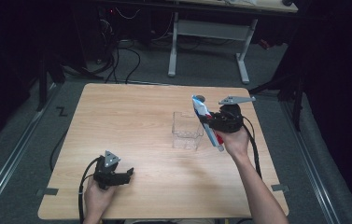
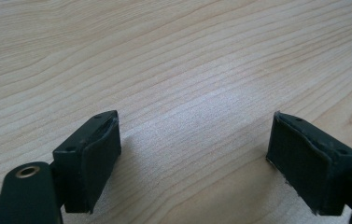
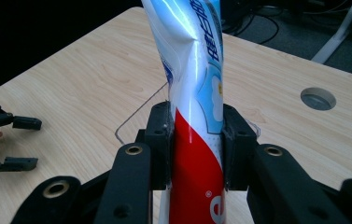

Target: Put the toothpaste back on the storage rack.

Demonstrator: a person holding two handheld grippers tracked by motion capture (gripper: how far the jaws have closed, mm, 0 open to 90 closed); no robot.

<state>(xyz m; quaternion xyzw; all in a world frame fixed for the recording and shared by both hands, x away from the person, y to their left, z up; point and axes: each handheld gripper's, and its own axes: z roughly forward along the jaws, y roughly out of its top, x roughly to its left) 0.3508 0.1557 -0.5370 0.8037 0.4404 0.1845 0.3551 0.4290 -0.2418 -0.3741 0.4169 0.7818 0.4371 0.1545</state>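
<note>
- High view: showing a light wooden table (image 1: 131, 121) across the middle of the frame, with a dark floor and cables along the top.
- Holding a red, white and blue toothpaste tube (image 1: 206, 122) in the right gripper (image 1: 209, 122), right of centre, with the tube slanting from upper left to lower right.
- Hovering just right of a clear plastic box (image 1: 186, 130), which is standing on the table at centre frame.
- Resting at the lower left of the frame, the left gripper (image 1: 128, 175), pointing right, well apart from the box.
- Left gripper view: showing the two black pads (image 2: 94, 158) standing wide apart at the lower corners, with bare wood grain between them.
- Right gripper view: pinching the toothpaste tube (image 3: 197, 121) at centre frame, both jaws pressing its sides and denting it, the tube rising to the top edge.
- Showing also a round hole (image 3: 318, 98) in the tabletop at right, and the left gripper (image 3: 12, 142) at the left edge.
</note>
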